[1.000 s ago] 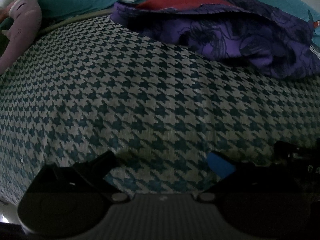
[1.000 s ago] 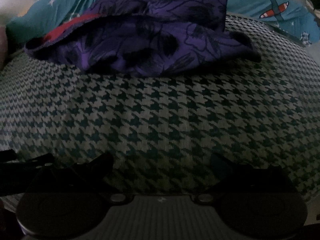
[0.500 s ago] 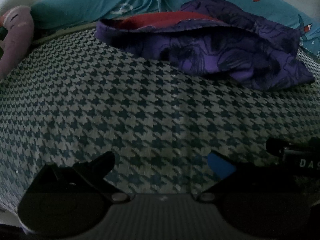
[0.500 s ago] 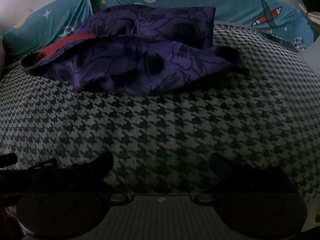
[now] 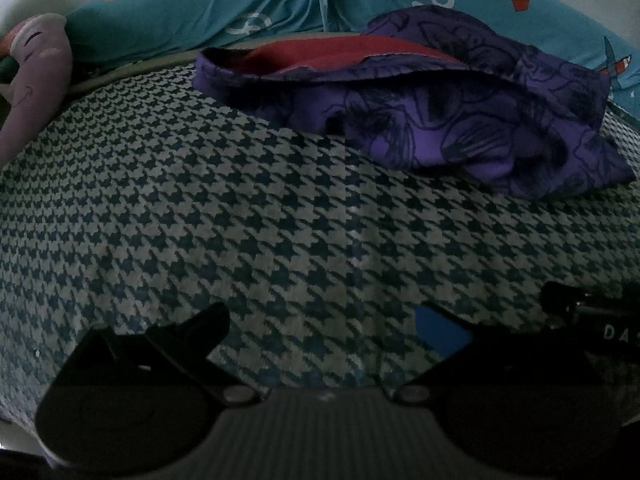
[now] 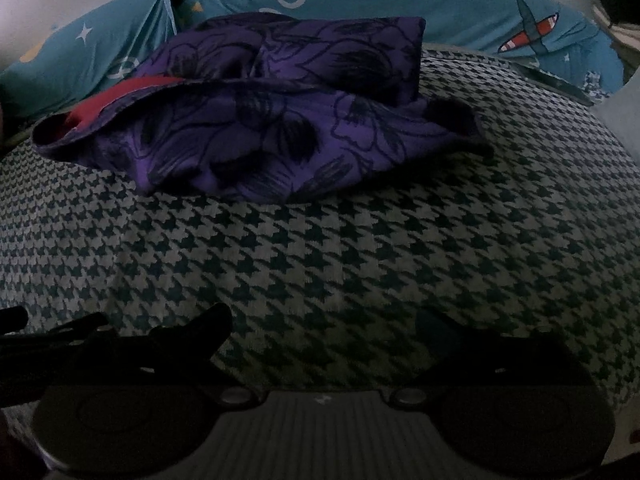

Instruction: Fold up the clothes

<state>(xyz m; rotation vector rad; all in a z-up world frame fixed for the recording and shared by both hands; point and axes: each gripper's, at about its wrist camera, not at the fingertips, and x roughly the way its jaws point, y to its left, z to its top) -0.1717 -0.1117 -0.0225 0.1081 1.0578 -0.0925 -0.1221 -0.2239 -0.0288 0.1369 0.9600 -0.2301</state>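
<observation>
Left wrist view: one purple garment [image 5: 460, 128], one plush [image 5: 32, 80].

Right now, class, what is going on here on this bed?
A person holds a gripper in each hand over a houndstooth blanket. The left gripper and right gripper both have their jaws open and empty, touching no clothing. A crumpled purple floral garment with a red inner layer lies ahead of them, near the teal pillows, not yet folded.

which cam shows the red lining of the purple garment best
Left wrist: the red lining of the purple garment spreads as a wide band there. Right wrist shows only a narrow red strip at its left edge.
</observation>
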